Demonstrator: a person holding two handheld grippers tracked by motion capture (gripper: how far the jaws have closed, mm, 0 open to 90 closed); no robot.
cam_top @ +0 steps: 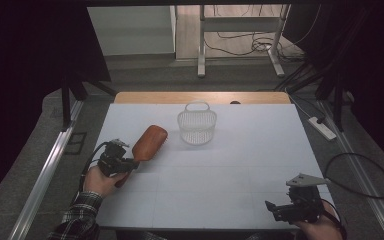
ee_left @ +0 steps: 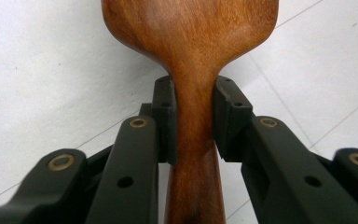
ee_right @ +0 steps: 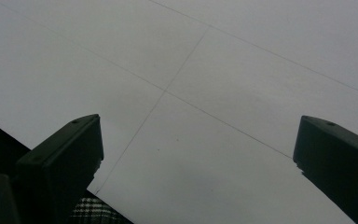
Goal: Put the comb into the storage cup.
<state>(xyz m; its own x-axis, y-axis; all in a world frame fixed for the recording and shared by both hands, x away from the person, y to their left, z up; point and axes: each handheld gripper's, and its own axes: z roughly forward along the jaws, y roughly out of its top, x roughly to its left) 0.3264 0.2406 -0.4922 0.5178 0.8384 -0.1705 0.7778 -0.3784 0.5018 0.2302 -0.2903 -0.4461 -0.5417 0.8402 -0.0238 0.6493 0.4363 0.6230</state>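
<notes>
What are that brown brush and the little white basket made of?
The brush looks like wood with a smooth, lightly glossy finish: reddish-brown grain streaks run along its handle and back. The basket looks like white plastic: thin moulded mesh walls and a loop handle, though too small to be sure.

brush head [ee_left: 191, 28]: running off the top edge in the left gripper view
brush handle [ee_left: 193, 186]: leaving the bottom edge there
bristles: facing away, hidden
right hand [cam_top: 320, 227]: being cut by the bottom edge
</notes>
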